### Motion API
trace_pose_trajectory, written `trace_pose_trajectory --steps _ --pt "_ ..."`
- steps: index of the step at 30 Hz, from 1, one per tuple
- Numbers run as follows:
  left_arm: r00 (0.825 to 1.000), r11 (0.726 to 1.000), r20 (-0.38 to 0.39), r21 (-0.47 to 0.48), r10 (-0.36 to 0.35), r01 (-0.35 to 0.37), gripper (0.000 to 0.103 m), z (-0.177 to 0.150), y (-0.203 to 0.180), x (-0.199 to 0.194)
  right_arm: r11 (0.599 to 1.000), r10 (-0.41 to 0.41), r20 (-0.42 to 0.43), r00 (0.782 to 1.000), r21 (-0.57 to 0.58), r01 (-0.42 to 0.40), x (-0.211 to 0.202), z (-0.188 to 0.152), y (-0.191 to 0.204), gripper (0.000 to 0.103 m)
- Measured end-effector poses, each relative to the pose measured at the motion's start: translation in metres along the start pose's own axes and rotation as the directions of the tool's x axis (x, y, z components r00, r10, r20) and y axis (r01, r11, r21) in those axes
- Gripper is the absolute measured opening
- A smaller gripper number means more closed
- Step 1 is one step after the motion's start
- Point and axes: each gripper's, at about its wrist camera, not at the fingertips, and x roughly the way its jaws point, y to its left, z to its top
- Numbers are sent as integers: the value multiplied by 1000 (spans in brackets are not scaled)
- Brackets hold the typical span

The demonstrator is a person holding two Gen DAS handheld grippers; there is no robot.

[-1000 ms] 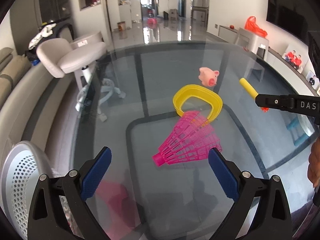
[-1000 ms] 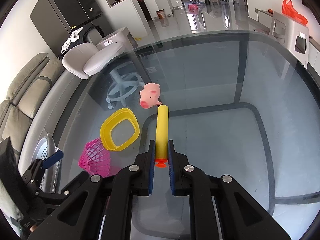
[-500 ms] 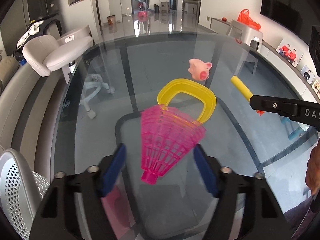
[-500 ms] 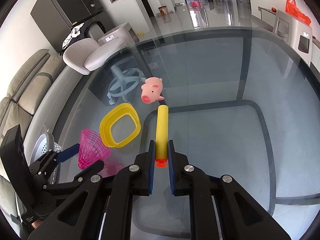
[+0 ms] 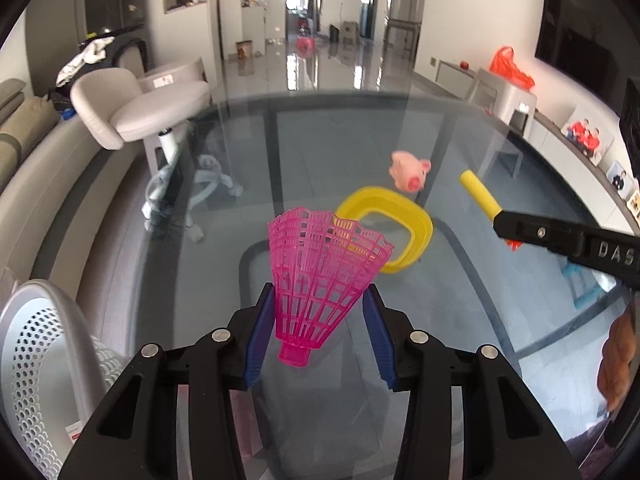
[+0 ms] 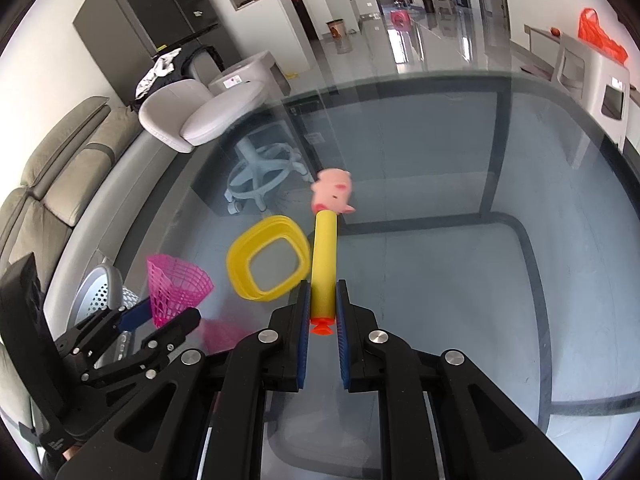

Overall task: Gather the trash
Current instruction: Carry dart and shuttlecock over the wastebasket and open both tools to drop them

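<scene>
A pink plastic shuttlecock stands skirt-up between the blue pads of my left gripper, just above the glass table. The jaws are closing and both pads press on its skirt. The right wrist view shows the same shuttlecock at lower left. My right gripper is shut on a yellow foam dart with an orange sucker end. That dart sticks out over the table. A yellow square ring and a pink pig toy lie on the glass beyond.
A white perforated basket sits below the table's left edge. A grey swivel chair stands at the far left corner and a sofa runs along the left. A hand shows at the right edge.
My left gripper's jaws have drawn in from wide open onto the shuttlecock, which went from lying on its side to standing upright between the pads. The right gripper and its dart stayed put.
</scene>
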Motion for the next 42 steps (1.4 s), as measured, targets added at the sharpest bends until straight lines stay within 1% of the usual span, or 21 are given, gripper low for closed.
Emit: trace_pose_trajectory --steps 11,15,19,25,29,32,34,40,42 --pt "993 997 104 -63 51 -45 44 2 19 -56 998 40 13 999 -52 -39 -10 -3 40 12" --pt "987 994 134 -82 87 -76 44 0 28 -74 994 59 9 998 -87 -58 -10 -5 62 12" --pt "981 987 148 -120 127 -109 44 -5 46 -91 989 94 11 996 -119 -92 -11 -6 87 12" --pt "973 968 148 -201 180 -148 44 -17 82 -114 978 142 3 990 -155 -140 -9 -10 119 12" --pt "965 954 140 -237 220 -183 44 -28 102 -127 967 193 -7 981 -167 -192 -8 -12 144 12" --pt "958 944 138 -250 253 -214 44 -37 114 -140 958 224 -13 974 -180 -223 -7 -14 161 12" --pt "949 934 131 -257 287 -247 44 -46 124 -147 951 243 -20 970 -191 -242 -5 -18 174 12" --pt "930 901 98 -301 355 -312 44 -73 155 -161 936 266 -59 962 -224 -272 9 -25 208 12" --pt "928 892 87 -321 362 -318 44 -81 166 -163 928 279 -74 958 -235 -288 14 -29 219 12"
